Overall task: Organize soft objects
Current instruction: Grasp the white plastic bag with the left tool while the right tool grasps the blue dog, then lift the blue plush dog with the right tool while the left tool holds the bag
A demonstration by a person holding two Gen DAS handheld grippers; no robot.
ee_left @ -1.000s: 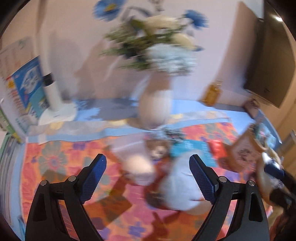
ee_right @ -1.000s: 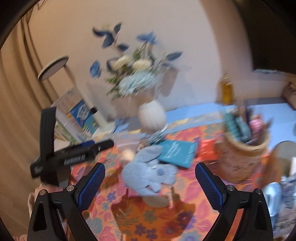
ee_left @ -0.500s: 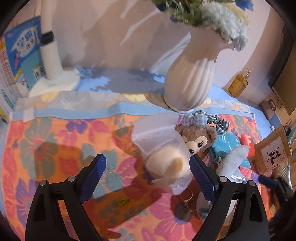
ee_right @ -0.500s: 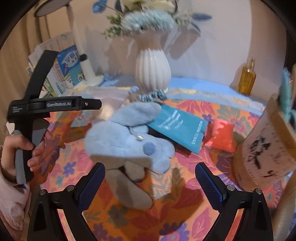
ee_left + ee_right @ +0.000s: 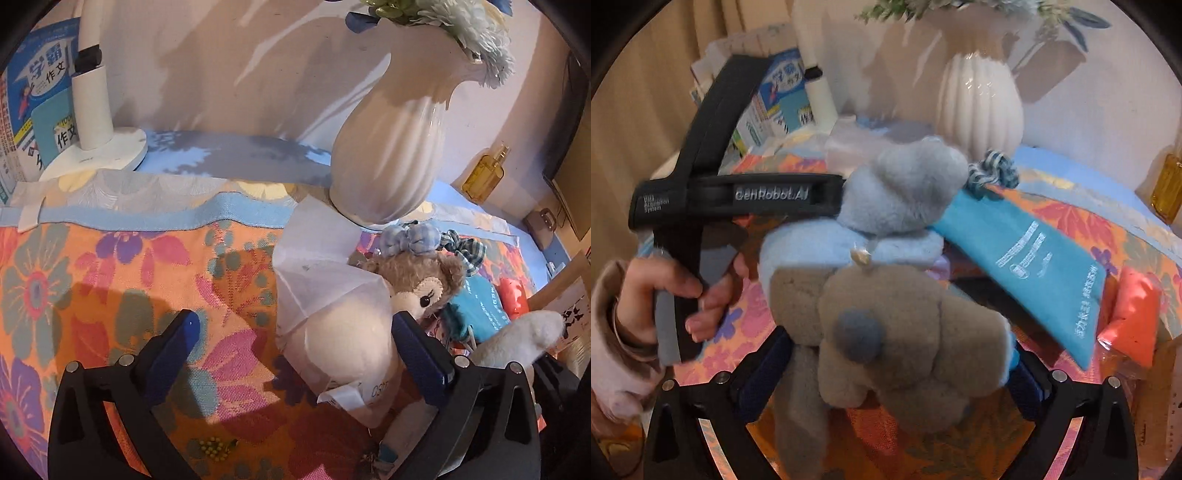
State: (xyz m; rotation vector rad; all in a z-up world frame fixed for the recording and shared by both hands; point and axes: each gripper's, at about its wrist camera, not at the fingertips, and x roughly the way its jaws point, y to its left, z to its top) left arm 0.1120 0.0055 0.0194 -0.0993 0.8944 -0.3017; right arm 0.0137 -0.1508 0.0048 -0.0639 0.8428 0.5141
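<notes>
A cream soft toy in a clear plastic bag (image 5: 343,339) lies on the flowered cloth (image 5: 110,280), next to a brown plush bear (image 5: 421,280) with a blue checked bow. My left gripper (image 5: 295,347) is open, its right finger beside the bag. A grey-blue plush elephant (image 5: 886,302) fills the right wrist view, lying between the open fingers of my right gripper (image 5: 897,373); I cannot tell whether the pads touch it. The left gripper's body (image 5: 738,195) shows there at left, held by a hand.
A white ribbed vase (image 5: 391,147) with flowers stands behind the toys. A white lamp base (image 5: 96,140) and books (image 5: 33,96) are at back left. A teal pouch (image 5: 1034,266), a red packet (image 5: 1134,317), an amber bottle (image 5: 484,173) and a brown box (image 5: 565,295) lie right.
Both grippers have moved down and forward toward the table. The bagged toy is now close at the left gripper's right finger, and the elephant now sits between the right gripper's fingers.
</notes>
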